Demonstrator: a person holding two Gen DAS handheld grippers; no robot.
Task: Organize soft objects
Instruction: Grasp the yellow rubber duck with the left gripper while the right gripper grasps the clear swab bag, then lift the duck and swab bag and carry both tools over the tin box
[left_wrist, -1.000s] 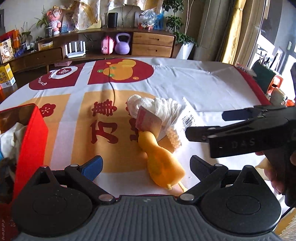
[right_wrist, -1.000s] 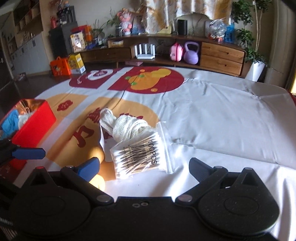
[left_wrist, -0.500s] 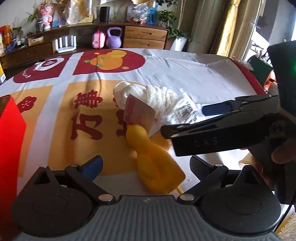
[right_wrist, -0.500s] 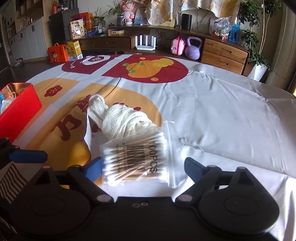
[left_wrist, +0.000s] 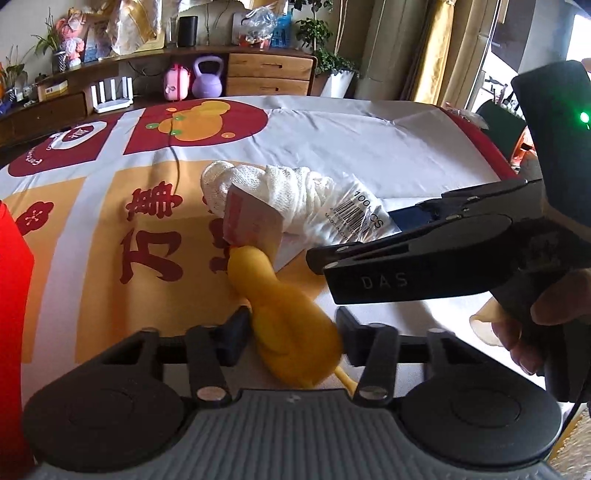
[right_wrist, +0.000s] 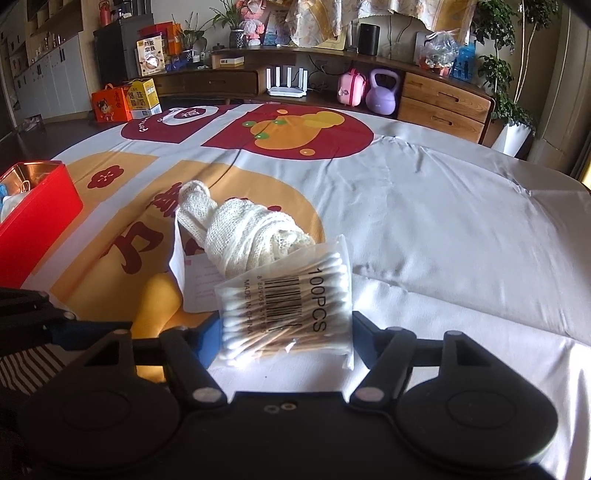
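Left gripper (left_wrist: 291, 334) fingers clamped on the yellow rubber toy's (left_wrist: 288, 325) fat body, right gripper (right_wrist: 284, 332) closed on the cotton-swab bag (right_wrist: 291, 299), both lying on the tablecloth (right_wrist: 443, 206), presumably for transfer to the red box (right_wrist: 33, 218) at left.

Rubber chicken (left_wrist: 291, 332) between left gripper (left_wrist: 291, 334) fingers, gauze roll (left_wrist: 295, 192) ahead. Cotton swab bag (right_wrist: 288, 306) between right gripper (right_wrist: 286, 332) fingers, touching roll. Box (right_wrist: 33, 218) far left on tablecloth (right_wrist: 443, 206).
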